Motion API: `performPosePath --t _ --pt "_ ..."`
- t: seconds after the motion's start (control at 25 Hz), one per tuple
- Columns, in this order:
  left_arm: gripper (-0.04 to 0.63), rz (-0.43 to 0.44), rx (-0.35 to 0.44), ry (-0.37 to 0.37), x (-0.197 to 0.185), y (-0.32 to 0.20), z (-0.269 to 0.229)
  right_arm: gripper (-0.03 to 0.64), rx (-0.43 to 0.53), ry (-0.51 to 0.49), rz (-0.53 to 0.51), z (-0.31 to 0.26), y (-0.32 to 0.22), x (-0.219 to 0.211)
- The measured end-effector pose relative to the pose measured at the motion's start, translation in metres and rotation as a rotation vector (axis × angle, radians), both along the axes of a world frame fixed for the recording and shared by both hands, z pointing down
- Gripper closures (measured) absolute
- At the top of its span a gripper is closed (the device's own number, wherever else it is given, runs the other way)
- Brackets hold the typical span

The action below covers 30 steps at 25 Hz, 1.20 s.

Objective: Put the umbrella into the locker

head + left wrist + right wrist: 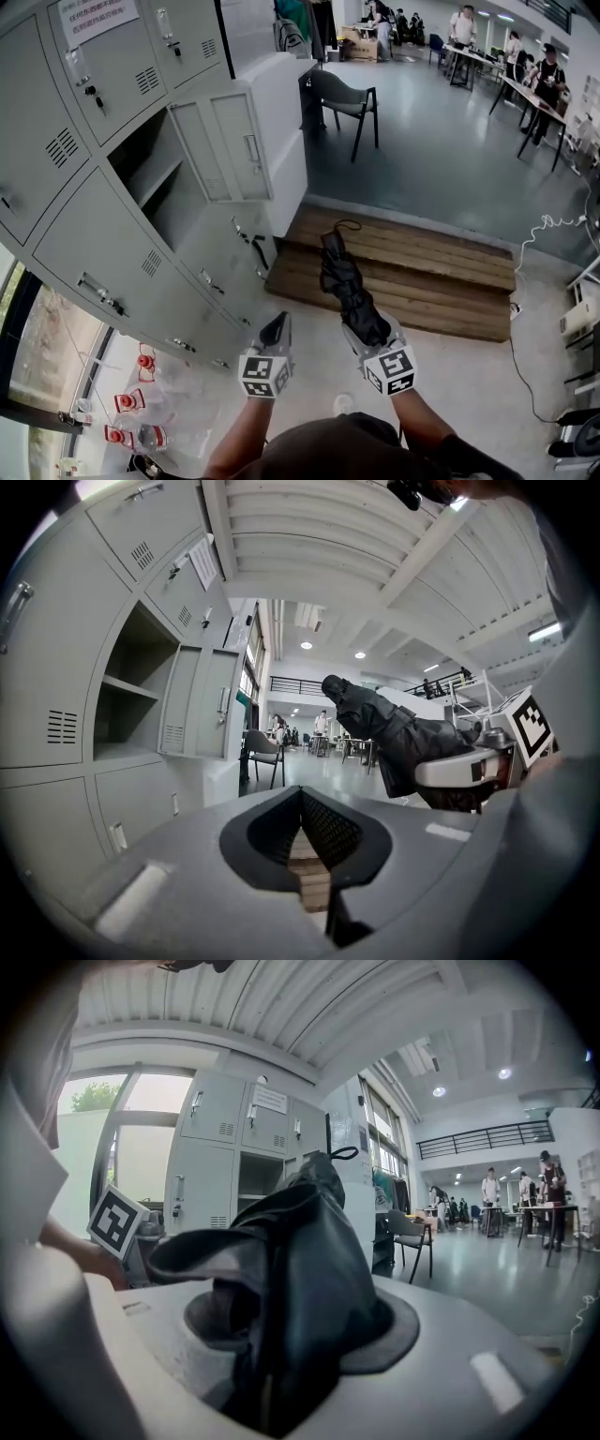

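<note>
A folded black umbrella (349, 281) sticks out forward from my right gripper (370, 333), whose jaws are shut on its lower part. In the right gripper view the umbrella (300, 1241) fills the gap of the gripper (281, 1316) and hides the pads. My left gripper (277, 330) is beside it on the left, jaws together with nothing between them. From the left gripper (302, 832) the umbrella (394, 728) shows at the right. The grey locker bank stands at the left, with one compartment (155, 178) open and its door (230, 145) swung out. That compartment (131, 696) has a shelf inside.
A low wooden platform (403, 272) lies on the floor ahead. A dark chair (342, 98) stands beyond the locker's end. Bottles with red caps (131, 403) sit at the lower left. A white cable (544, 225) trails at the right. People stand at tables (534, 75) far off.
</note>
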State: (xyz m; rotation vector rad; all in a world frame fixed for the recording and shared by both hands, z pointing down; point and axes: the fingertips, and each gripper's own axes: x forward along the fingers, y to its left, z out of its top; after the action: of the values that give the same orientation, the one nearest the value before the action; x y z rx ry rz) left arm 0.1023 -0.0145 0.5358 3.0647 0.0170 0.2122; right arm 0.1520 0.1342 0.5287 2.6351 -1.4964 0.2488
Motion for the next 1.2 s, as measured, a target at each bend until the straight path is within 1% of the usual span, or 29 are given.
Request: performPosePath --t 0.24,0.36,0.48,0.64,0.84,1.04,1.2 --pt "0.591 -0.074 0.006 -0.022 0.024 -0.011 0.004 0.380 0.003 -0.001 -0.079 0.004 -0.014 0.036" --pt "0.591 -0.112 0.010 -0.048 0.030 -0.016 0.006 0.380 0.006 -0.005 -0.122 0.006 -0.022 0.050" --pt "0.591 -0.154 0.015 -0.084 0.030 -0.021 0.012 0.380 0.007 -0.023 -0.161 0.009 -0.029 0.062" --pt "0.591 -0.217 0.031 -0.075 0.031 -0.037 0.015 0.380 0.011 -0.034 -0.211 0.015 -0.044 0.074" --pt "0.591 -0.274 0.009 -0.098 0.027 -0.061 0.020 0.380 0.001 -0.055 -0.275 0.024 -0.078 0.077" --pt "0.591 -0.293 0.020 -0.070 0.032 -0.095 0.015 0.379 0.001 -0.072 -0.324 0.026 -0.120 0.081" --pt "0.591 -0.306 0.032 -0.045 0.038 -0.133 0.005 0.379 -0.005 -0.062 -0.345 0.022 -0.160 0.086"
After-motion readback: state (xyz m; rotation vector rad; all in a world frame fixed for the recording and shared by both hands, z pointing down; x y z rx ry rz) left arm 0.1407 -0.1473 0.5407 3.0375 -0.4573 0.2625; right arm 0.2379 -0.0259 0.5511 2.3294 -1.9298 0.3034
